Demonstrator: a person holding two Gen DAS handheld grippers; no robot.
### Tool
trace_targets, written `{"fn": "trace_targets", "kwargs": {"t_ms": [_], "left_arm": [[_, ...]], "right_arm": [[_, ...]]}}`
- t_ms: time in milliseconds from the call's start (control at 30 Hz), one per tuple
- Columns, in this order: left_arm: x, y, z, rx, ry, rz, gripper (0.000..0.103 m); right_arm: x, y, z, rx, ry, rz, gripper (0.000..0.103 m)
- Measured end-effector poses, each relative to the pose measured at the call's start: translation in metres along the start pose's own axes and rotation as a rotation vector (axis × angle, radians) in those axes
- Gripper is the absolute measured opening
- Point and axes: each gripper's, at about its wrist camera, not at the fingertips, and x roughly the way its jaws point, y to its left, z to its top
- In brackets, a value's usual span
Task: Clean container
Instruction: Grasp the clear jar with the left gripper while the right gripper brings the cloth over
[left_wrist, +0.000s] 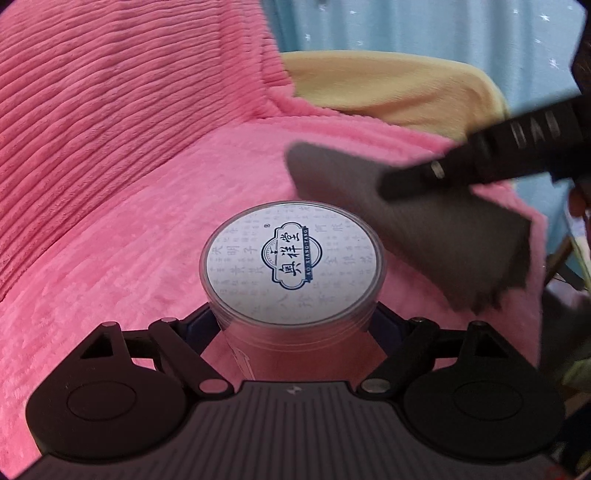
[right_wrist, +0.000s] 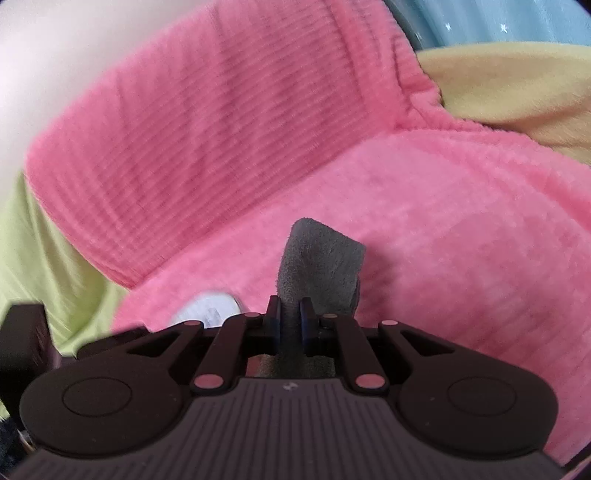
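Hovering just up and right of the jar's labelled lid (left_wrist: 291, 260), a grey cloth (left_wrist: 413, 225) is pinched in the right hand-held gripper (right_wrist: 290, 314); the clear jar (left_wrist: 295, 332) is clamped upright by the left hand-held gripper (left_wrist: 295, 328), above the pink blanket (left_wrist: 129, 221).

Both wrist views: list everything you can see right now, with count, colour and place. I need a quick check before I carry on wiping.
Container: one, clear plastic with a white lid printed in blue, upright, clamped between the left gripper's fingers.
Cloth: one, grey, pinched in the right gripper, hanging to the right of the container's lid, apart from it.
Pink blanket: one, ribbed plush, under and behind everything.
Yellow fabric: one piece, behind the blanket, upper right.
Blue starred curtain: one, background top.
Green fabric: one piece, left edge of the right wrist view.
Left gripper: black, shut on the container.
Right gripper: black, shut on the cloth.
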Motion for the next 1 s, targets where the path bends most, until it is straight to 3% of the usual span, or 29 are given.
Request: {"fn": "trace_targets", "kwargs": {"t_ms": [233,400,667,867,1000], "left_arm": [[-0.006,-0.009,-0.006,-0.006,0.002,0.032,0.086],[-0.006,-0.009,-0.008,0.012,-0.010,0.030,0.086],[-0.003,-0.020,-0.014,0.081,-0.043,0.058,0.086],[0.002,-0.014,-0.016,0.047,-0.041,0.049,0.086],[0.006,-0.014,-0.016,0.041,-0.044,0.055,0.086]], "right_arm": [[-0.020,0.015,0.003,-0.052,-0.040,0.129,0.009],[-0.018,0.030,0.000,-0.144,0.049,0.270,0.009],[0.011,0.051,-0.011,-0.247,0.221,0.279,0.009],[0.026,0.057,-0.009,-0.279,0.215,0.305,0.006],[0.042,0.050,-0.004,-0.200,0.191,0.337,0.004]]}}
